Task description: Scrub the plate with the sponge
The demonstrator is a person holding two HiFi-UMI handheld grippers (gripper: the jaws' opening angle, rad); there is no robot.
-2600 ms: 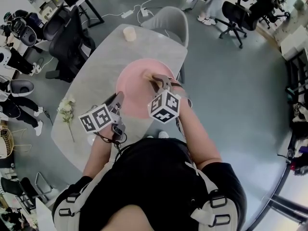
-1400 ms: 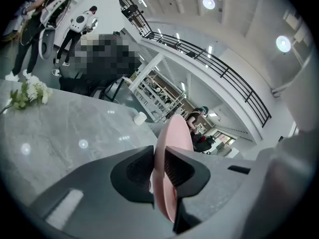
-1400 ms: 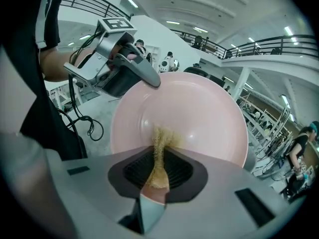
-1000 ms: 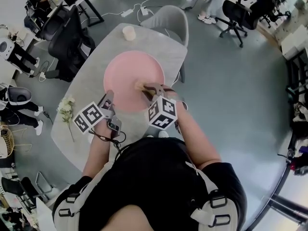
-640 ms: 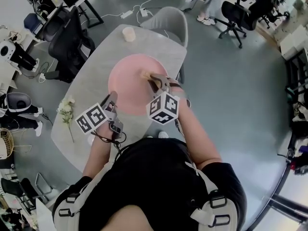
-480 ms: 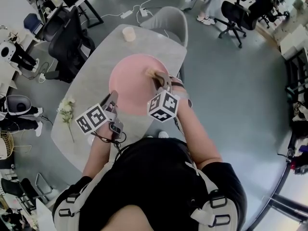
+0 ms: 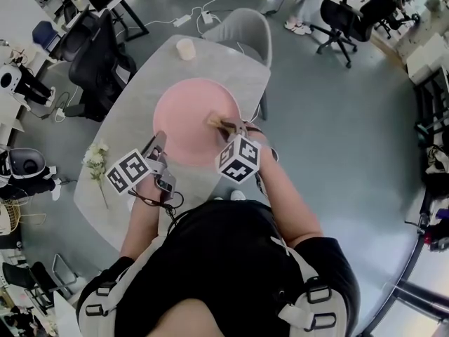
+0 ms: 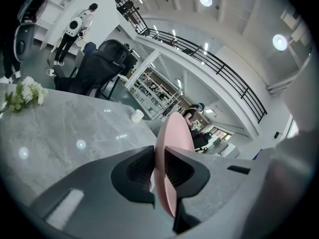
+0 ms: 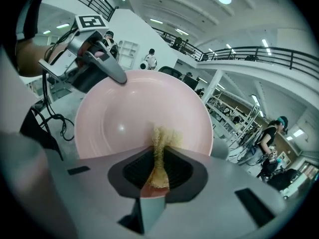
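A large pink plate (image 7: pixel 189 111) sits tilted on the grey table (image 7: pixel 133 104). My left gripper (image 7: pixel 158 140) is shut on the plate's near-left rim. Its jaws have just been opening a little, and the rim (image 8: pixel 172 148) still sits between the pads, edge-on in the left gripper view. My right gripper (image 7: pixel 223 125) is shut on a yellowish sponge (image 7: pixel 212 122), which is pressed against the plate's right inner face. In the right gripper view the sponge (image 9: pixel 160 148) sticks out between the jaws onto the plate (image 9: pixel 129 118), with the left gripper (image 9: pixel 117 76) on the far rim.
A small white cup (image 7: pixel 185 48) stands at the table's far end. A sprig of white flowers (image 7: pixel 96 159) lies at the left edge. A grey chair (image 7: pixel 242 27) is beyond the table and a black office chair (image 7: pixel 102 55) is at its left.
The right gripper has slid the sponge over the plate's right side, first away from me, then back toward me. The left gripper has stayed on the rim.
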